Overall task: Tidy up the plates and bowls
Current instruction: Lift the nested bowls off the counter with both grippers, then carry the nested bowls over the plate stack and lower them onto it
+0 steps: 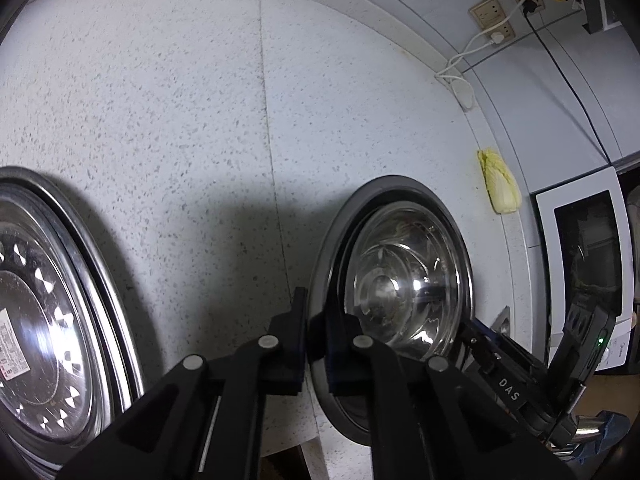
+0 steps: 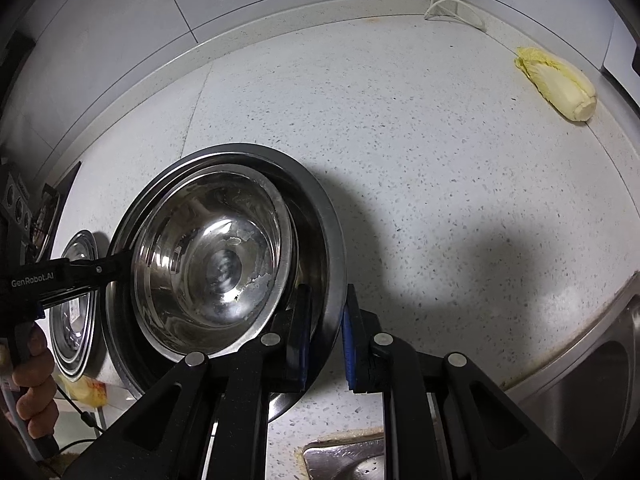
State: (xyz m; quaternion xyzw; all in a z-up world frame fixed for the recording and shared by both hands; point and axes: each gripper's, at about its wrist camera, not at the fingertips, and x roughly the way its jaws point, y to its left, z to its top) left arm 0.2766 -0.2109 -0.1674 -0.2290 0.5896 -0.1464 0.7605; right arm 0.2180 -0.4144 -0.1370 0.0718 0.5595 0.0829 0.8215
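Observation:
A large steel bowl (image 2: 320, 216) sits on the speckled counter (image 2: 440, 160) with a smaller steel bowl (image 2: 216, 260) nested inside it. My right gripper (image 2: 326, 332) is shut on the large bowl's right rim. My left gripper (image 1: 316, 320) is shut on the same bowl's rim (image 1: 320, 264) on the opposite side; the small bowl (image 1: 404, 280) shows inside it. The left gripper also shows in the right wrist view (image 2: 104, 270). A stack of steel plates (image 1: 52, 304) lies at the left of the left wrist view and shows in the right wrist view (image 2: 76, 316).
A napa cabbage (image 2: 560, 84) lies at the counter's back right. A sink (image 2: 592, 380) is at the right front. A white microwave (image 1: 588, 248) stands at the right. Wall sockets with cables (image 1: 492, 20) are behind. A counter seam (image 1: 268, 120) runs to the wall.

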